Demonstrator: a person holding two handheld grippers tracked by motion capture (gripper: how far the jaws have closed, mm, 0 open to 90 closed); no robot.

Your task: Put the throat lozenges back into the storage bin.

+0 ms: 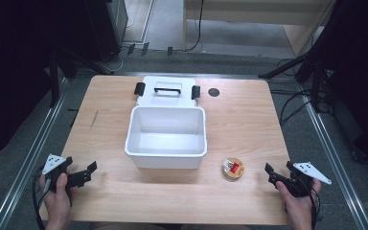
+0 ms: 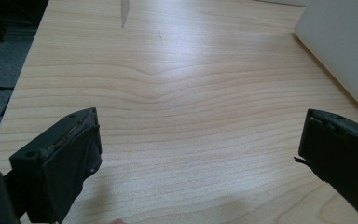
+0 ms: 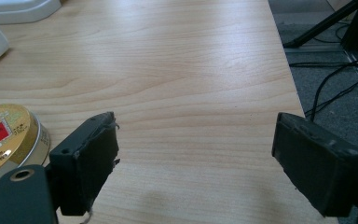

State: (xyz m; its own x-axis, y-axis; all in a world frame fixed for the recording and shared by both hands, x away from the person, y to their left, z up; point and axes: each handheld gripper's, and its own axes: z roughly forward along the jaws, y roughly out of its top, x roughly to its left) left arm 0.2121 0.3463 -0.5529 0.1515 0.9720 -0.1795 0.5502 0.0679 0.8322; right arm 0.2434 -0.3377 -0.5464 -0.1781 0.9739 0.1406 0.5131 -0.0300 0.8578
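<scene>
Each black hand-held gripper point(image 1: 87, 171) carries a grey three-cornered plate.

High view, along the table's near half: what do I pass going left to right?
Left gripper → white storage box → round gold tin → right gripper.

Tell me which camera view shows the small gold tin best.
The high view: the whole gold tin sits on the table, right of the white box. The right gripper view cuts it off at the left edge.
</scene>
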